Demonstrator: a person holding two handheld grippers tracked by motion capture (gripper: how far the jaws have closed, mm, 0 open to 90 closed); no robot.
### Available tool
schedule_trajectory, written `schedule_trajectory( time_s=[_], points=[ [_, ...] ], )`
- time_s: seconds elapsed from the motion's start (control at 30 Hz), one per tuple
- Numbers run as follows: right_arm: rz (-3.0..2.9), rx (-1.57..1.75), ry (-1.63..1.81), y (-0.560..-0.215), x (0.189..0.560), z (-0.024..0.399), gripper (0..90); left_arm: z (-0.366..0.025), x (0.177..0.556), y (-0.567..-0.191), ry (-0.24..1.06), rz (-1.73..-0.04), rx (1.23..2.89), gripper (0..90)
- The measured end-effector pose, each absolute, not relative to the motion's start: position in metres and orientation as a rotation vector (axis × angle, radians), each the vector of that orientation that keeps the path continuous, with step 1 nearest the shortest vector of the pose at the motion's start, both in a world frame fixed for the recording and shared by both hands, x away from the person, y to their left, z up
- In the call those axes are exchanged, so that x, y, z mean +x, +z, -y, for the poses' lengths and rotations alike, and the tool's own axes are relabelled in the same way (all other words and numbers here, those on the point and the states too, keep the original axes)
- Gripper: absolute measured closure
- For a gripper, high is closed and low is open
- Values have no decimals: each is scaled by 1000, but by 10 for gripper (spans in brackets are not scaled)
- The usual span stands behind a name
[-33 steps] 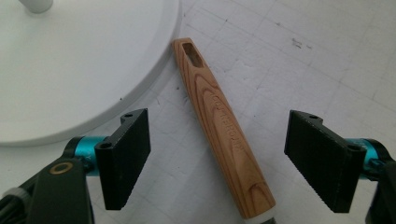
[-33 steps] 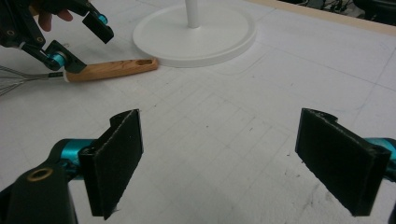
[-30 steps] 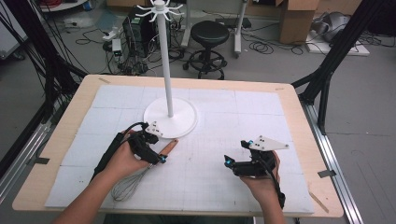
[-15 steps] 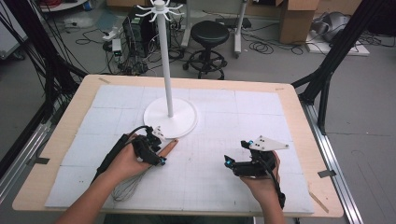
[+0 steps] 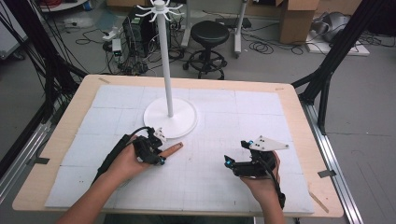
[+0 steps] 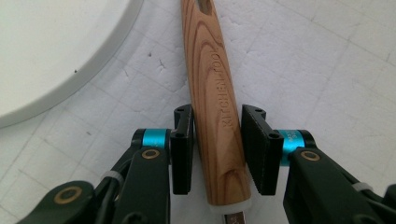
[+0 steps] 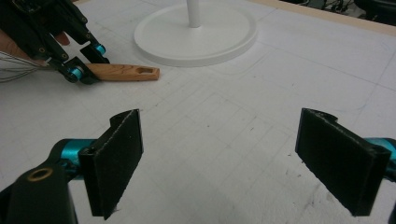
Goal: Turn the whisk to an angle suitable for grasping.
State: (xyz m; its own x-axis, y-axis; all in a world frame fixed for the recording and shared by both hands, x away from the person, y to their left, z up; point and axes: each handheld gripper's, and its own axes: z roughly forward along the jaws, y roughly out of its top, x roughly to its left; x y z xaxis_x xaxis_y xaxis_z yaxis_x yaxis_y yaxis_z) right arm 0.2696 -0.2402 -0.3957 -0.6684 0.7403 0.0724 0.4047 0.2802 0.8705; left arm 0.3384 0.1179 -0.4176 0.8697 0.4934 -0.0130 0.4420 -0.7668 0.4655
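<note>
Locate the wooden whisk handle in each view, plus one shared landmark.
High view: wooden handle left of centre, by the left gripper.
Left gripper view: handle centre, between the jaws.
Right gripper view: handle upper left.
Shared landmark: white stand base.

— What covers the desk (image 5: 299,107)?
— A white gridded mat (image 5: 252,121) (wooden edge bare around it).
— And on it?
— A white stand's round base (image 5: 184,122), a wooden-handled whisk (image 5: 172,148) beside.
</note>
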Motion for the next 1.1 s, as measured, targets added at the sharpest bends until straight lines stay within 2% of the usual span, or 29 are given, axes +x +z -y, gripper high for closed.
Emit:
schedule_trajectory(
  time_s=[0.6, 0.87, 1.1],
  points=[
    [-2202, 1038, 1347, -394, 268, 242, 137, -117, 340, -417, 144, -648, 2601, 697],
    [-2198, 1046, 1345, -395, 268, 244, 137, -113, 337, -413, 154, -554, 2655, 709],
    [-2199, 1048, 1342, -395, 269, 244, 138, -118, 337, -402, 147, -534, 2572, 709]
  ],
)
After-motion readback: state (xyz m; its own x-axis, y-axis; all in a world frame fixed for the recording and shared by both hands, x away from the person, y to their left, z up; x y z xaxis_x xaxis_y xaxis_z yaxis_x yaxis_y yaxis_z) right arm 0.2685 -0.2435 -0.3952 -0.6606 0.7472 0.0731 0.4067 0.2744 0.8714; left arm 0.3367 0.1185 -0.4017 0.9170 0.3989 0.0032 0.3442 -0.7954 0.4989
